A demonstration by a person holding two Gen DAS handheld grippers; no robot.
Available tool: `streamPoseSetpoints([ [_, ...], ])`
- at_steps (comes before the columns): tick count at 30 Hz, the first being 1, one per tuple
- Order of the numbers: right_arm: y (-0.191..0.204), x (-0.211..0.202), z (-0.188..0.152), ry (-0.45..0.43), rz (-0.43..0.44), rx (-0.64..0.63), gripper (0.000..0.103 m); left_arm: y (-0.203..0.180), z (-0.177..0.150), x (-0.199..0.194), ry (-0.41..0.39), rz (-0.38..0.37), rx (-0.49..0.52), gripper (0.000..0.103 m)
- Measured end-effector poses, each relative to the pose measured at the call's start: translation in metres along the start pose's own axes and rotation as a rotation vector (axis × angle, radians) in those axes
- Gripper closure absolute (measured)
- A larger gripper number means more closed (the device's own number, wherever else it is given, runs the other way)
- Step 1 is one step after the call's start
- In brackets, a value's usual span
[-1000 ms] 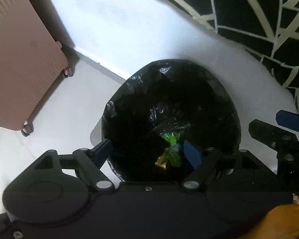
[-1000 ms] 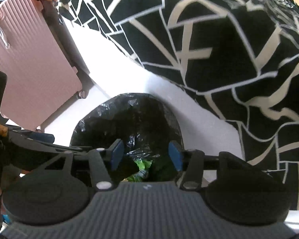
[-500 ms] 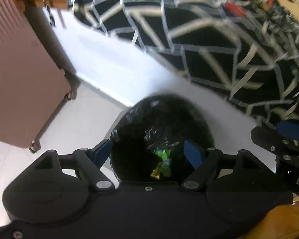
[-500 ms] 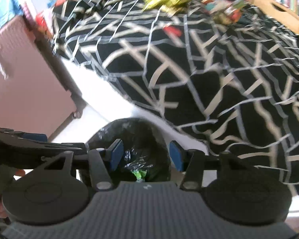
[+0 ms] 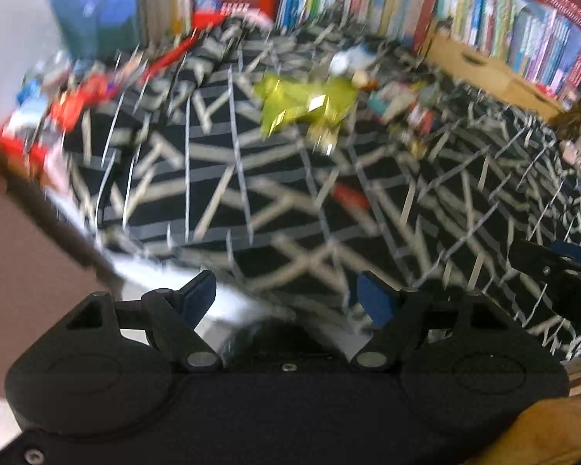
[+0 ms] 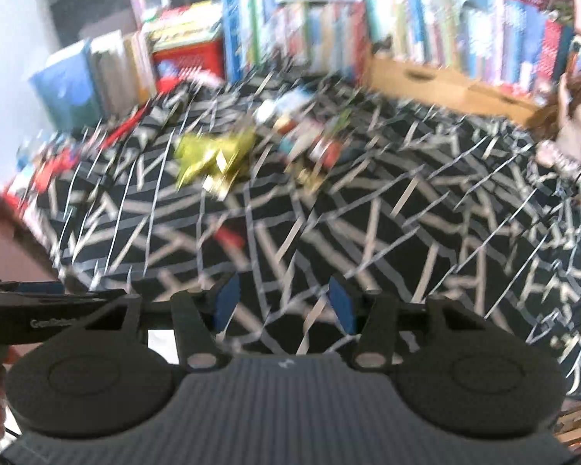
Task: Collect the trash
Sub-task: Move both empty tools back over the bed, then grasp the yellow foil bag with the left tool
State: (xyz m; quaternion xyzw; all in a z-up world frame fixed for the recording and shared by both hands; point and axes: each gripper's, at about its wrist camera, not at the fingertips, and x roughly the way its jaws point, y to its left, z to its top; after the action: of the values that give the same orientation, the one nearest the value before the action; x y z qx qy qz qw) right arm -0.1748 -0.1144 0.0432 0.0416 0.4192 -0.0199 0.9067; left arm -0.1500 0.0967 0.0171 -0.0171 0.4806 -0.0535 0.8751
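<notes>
Both views are blurred by motion. A crumpled yellow-green foil wrapper (image 5: 306, 102) (image 6: 213, 155) lies far out on the black bedspread with pale lines (image 5: 271, 201) (image 6: 368, 224). A small red scrap (image 5: 350, 195) (image 6: 228, 237) lies nearer on the spread. More mixed litter (image 6: 313, 143) is heaped beyond the wrapper. My left gripper (image 5: 286, 296) is open, nothing between its blue pads. My right gripper (image 6: 282, 302) is open too, empty, above the spread. Only a dark sliver of the black-lined bin (image 5: 286, 333) shows, under the left gripper.
Shelves of books (image 5: 445, 11) (image 6: 406, 31) line the far side behind a wooden bed edge (image 6: 445, 77). A pink suitcase (image 5: 23, 271) stands at the left. Red and blue clutter (image 5: 58, 108) sits on the bed's left corner. A doll (image 6: 577, 124) is at the right.
Both grippers have risen and tipped up from over the bin to face the bed top. The bin with its green wrappers has dropped almost out of view. The jaws stayed open.
</notes>
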Motion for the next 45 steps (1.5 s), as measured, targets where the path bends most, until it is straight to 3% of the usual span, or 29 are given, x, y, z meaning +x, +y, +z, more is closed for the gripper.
streamPoseSetpoints([
  [6,-0.017,0.006,0.042,-0.071,-0.039,0.018,0.037,-0.016,0.057,0.001,-0.074,-0.021,0.024,0.025],
  [12,-0.039,0.045,0.087,-0.101,-0.041,0.021,0.036,-0.035,0.103,0.025,-0.112,0.006,-0.008,0.021],
  [24,-0.085,0.168,0.162,-0.028,0.048,-0.013,0.036,-0.076,0.188,0.13,-0.034,0.137,-0.103,0.022],
  [33,-0.09,0.242,0.184,0.062,0.12,-0.026,0.036,-0.086,0.212,0.197,0.044,0.216,-0.109,0.025],
  [41,-0.09,0.274,0.182,0.124,0.161,-0.028,0.038,-0.09,0.212,0.231,0.098,0.245,-0.11,0.026],
  [44,-0.089,0.281,0.182,0.135,0.17,-0.035,0.045,-0.094,0.213,0.239,0.105,0.26,-0.096,0.026],
  [45,-0.089,0.283,0.182,0.139,0.172,-0.037,0.052,-0.094,0.213,0.241,0.108,0.266,-0.094,0.026],
])
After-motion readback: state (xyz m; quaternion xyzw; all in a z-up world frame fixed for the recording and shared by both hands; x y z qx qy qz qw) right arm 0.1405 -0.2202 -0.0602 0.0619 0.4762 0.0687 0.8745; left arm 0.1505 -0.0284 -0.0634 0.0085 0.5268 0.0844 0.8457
